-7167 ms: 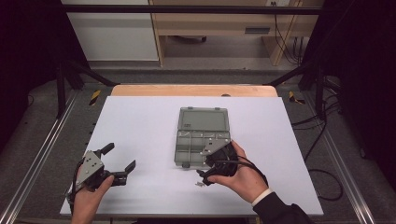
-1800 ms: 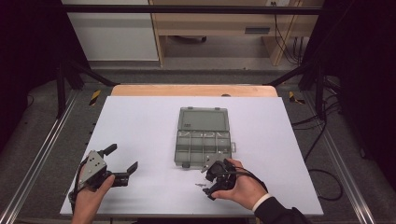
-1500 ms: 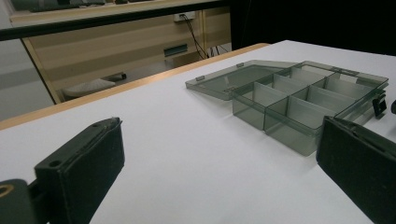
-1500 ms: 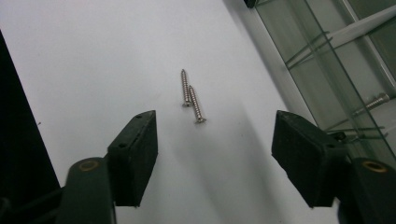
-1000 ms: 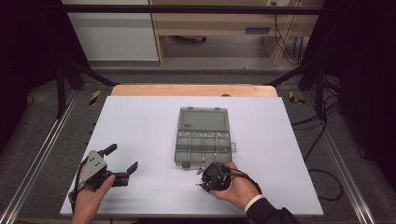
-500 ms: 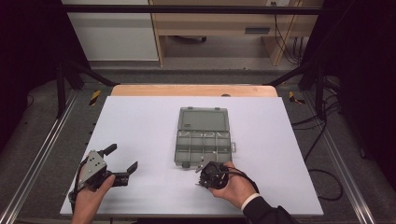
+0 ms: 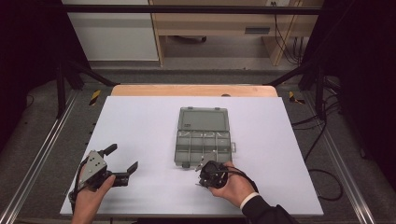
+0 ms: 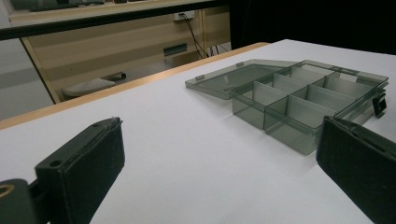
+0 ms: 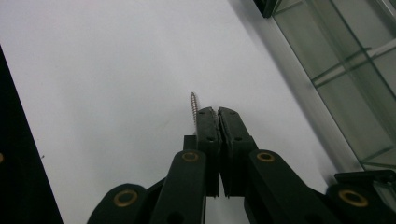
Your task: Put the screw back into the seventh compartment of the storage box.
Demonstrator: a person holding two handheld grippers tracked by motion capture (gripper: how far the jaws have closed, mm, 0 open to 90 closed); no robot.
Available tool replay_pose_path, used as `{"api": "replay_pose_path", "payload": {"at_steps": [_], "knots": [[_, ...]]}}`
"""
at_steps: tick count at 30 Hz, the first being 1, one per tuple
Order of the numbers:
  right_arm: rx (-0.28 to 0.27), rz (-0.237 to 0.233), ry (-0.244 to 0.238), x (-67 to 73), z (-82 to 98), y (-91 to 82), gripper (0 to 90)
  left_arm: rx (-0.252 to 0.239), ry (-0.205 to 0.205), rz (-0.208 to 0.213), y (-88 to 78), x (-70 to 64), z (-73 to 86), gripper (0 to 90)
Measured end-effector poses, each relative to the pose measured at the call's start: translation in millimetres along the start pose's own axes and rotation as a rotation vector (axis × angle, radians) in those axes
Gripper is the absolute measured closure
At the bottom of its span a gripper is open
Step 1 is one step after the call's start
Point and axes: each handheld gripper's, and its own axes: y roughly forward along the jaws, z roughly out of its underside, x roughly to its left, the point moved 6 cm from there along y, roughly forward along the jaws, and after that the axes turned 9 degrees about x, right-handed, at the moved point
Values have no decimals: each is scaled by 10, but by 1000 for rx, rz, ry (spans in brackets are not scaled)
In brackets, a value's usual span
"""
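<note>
Screws: one thin silver metal screw (image 9: 194, 108), pointed tip toward 12 o'clock in the right gripper view, lying over the white worktop (image 7: 140, 121).
Screw's place: at the tip of the right tongs (image 9: 217, 112), against the outer side of the left-hand jaw; whether the pads pinched it could not be told.
Boxes: one smoky-grey clear plastic compartment box (image 7: 203, 141), at the middle of the worktop in the high view, its lid laid flat toward 12 o'clock.
Compartments: two rows of small bays, four bays in the row best seen in the left gripper view; the other row's count was unclear.
Latch: one small dark clasp (image 8: 380, 103) on the box's edge.
Right tongs: one pair, jaws had just been closing and stood pressed together, just beside the box's 6 o'clock edge in the high view (image 7: 205, 169).
Left tongs: one pair (image 7: 122, 159), jaws spread wide with nothing between them, near the worktop's 8 o'clock corner, well apart from the box.
Hands: two, one on each gripper.
Writing: no brand, label or lettering could be read.
</note>
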Motion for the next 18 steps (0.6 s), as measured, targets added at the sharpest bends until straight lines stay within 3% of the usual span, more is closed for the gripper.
{"api": "replay_pose_path", "payload": {"at_steps": [10,18], "knots": [[-13,12,5,-3,-20,-112,876,-1,-2,0,-2,2,0,10],[-53,48,-9,-101,-79,-405,876,0,-2,0,1,1,0,10]]}}
